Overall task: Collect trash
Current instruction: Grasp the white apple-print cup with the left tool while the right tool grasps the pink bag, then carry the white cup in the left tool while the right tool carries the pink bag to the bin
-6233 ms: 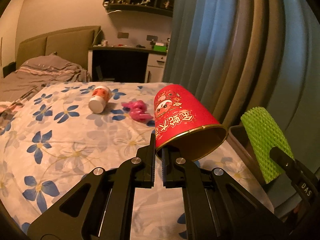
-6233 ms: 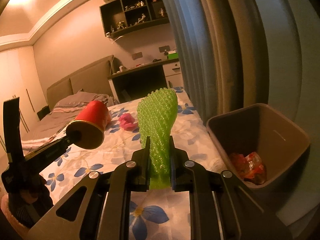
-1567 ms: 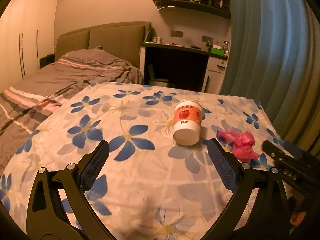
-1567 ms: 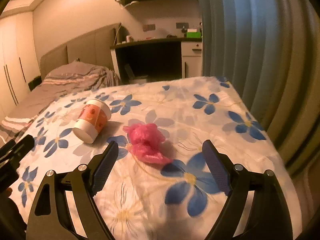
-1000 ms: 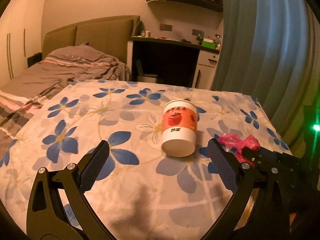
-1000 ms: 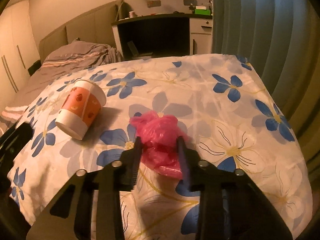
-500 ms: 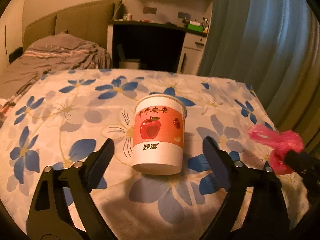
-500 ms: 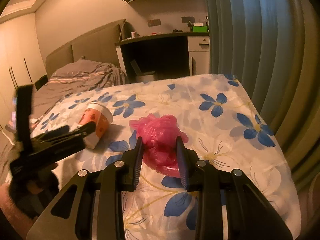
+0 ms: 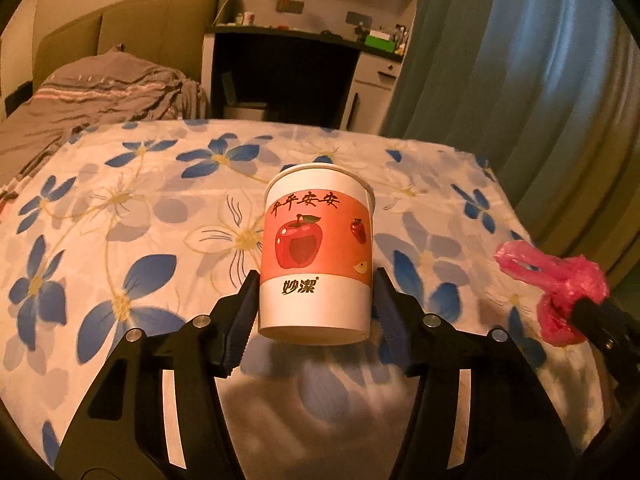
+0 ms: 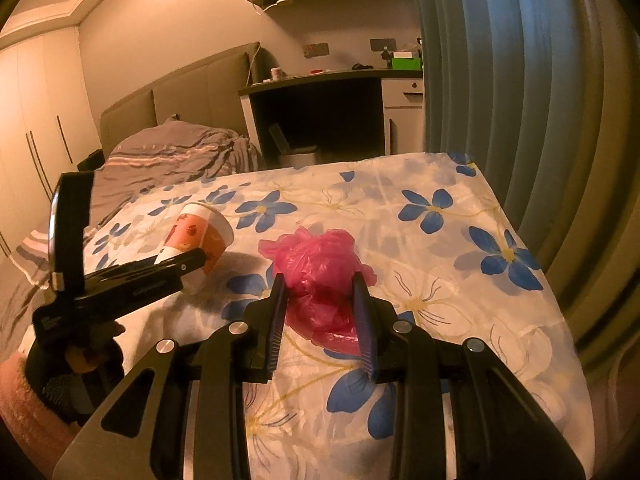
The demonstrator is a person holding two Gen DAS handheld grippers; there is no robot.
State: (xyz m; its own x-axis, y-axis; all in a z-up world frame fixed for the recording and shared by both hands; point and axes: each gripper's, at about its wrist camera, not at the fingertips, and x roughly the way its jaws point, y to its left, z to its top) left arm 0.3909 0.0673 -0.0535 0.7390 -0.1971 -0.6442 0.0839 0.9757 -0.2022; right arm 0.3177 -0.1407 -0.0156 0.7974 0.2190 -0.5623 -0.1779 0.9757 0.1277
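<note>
A white paper cup [image 9: 316, 252] with a red apple band lies on its side on the floral bedspread, base toward me. My left gripper [image 9: 314, 312] is shut on its base end, a finger touching each side; it also shows in the right wrist view [image 10: 200, 236]. My right gripper [image 10: 320, 312] is shut on a crumpled pink plastic bag [image 10: 320, 268] and holds it just above the bedspread. The bag also shows at the right in the left wrist view [image 9: 556, 280].
The floral bedspread [image 9: 120, 220] covers a flat surface. Blue-grey curtains [image 10: 520, 80] hang along the right side. A dark desk [image 9: 288, 72] and a bed with a grey quilt [image 9: 100, 88] stand behind. The bin is out of view.
Both grippers dropped the red cup and green netting earlier. My right gripper then closed on the pink bag and lifted it. My left gripper moved in and closed on the paper cup.
</note>
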